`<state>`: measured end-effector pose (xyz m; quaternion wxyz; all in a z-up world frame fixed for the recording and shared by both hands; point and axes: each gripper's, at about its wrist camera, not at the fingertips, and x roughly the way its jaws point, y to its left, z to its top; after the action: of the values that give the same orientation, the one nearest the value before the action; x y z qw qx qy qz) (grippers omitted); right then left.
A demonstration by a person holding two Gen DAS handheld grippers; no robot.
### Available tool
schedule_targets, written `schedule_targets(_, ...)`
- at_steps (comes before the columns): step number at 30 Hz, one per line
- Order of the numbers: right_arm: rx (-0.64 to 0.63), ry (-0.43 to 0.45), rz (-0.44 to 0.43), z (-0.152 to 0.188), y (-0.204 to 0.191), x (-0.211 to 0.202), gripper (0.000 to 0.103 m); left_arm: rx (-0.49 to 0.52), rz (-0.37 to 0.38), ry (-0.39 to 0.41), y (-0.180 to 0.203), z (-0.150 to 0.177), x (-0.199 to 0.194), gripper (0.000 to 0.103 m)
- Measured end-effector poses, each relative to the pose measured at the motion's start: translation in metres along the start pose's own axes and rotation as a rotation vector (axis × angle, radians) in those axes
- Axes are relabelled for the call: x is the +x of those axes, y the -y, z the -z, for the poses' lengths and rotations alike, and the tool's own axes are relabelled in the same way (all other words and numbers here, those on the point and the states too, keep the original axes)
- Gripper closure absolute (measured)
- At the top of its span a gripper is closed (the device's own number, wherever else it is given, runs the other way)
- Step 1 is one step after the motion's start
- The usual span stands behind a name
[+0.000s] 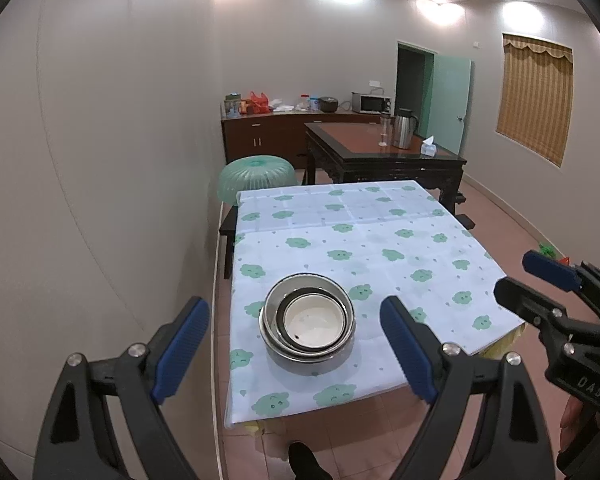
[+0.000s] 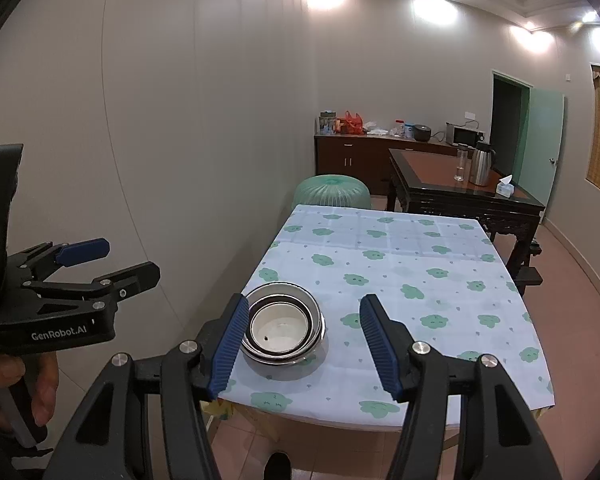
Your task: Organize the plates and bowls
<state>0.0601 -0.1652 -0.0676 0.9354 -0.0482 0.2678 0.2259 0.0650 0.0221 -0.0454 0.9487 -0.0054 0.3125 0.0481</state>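
Observation:
A stack of nested bowls (image 1: 309, 322) stands near the front left of the table: steel bowls outside, a white bowl (image 1: 314, 319) with a dark rim inside. The stack also shows in the right wrist view (image 2: 283, 327). My left gripper (image 1: 296, 348) is open and empty, held above the floor in front of the table, the stack between its fingers in view. My right gripper (image 2: 304, 346) is open and empty, likewise short of the table. The right gripper shows in the left wrist view (image 1: 536, 280); the left gripper shows in the right wrist view (image 2: 120, 262).
The table (image 1: 380, 248) wears a white cloth with green cloud prints. A green plastic stool (image 1: 257, 176) stands behind it. Further back are a dark wooden table (image 1: 380, 148) with a thermos and tissue box, and a sideboard (image 1: 268, 128) with a microwave. A wall runs along the left.

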Motion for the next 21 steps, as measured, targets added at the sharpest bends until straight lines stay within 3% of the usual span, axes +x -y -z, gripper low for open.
schedule_targets(21,-0.009,0.032,0.007,-0.006,-0.005,-0.012,0.043,0.017,0.019,0.017,0.002,-0.014,-0.014,0.014)
